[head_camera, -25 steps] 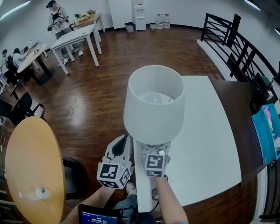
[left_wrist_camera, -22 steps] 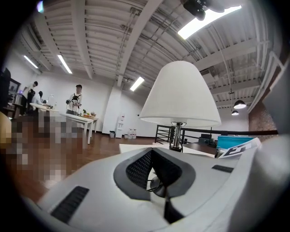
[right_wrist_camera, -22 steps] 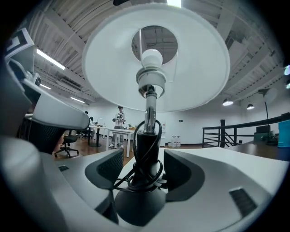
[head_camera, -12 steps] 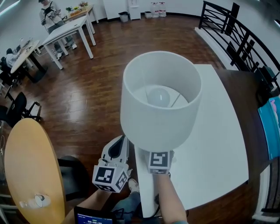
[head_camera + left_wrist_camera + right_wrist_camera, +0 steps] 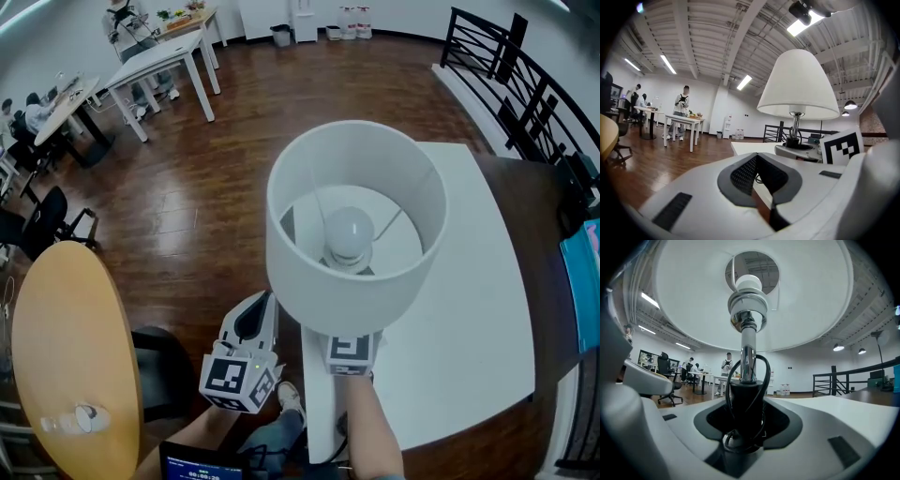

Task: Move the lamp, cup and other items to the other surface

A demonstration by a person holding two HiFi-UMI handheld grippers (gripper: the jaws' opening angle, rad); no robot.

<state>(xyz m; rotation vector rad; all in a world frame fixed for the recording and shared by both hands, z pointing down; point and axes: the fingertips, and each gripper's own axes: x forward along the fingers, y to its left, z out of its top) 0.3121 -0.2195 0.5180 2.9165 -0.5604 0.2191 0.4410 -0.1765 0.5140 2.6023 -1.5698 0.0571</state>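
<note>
Right tongs (image 5: 744, 427) just closed onto lamp (image 5: 748, 357) stem, shade-hidden overhead; left tongs (image 5: 758, 171) pressed together

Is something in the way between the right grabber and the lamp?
No, nothing visible is. The lamp already stands with its black stem and looped cord between the jaws of the right gripper, which have just been closing on it.

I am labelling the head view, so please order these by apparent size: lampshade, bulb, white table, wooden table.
Largest: white table, even though partly covered.
Next: lampshade and wooden table look about alike; the shade is nearer the camera.
Smallest: bulb.
</note>
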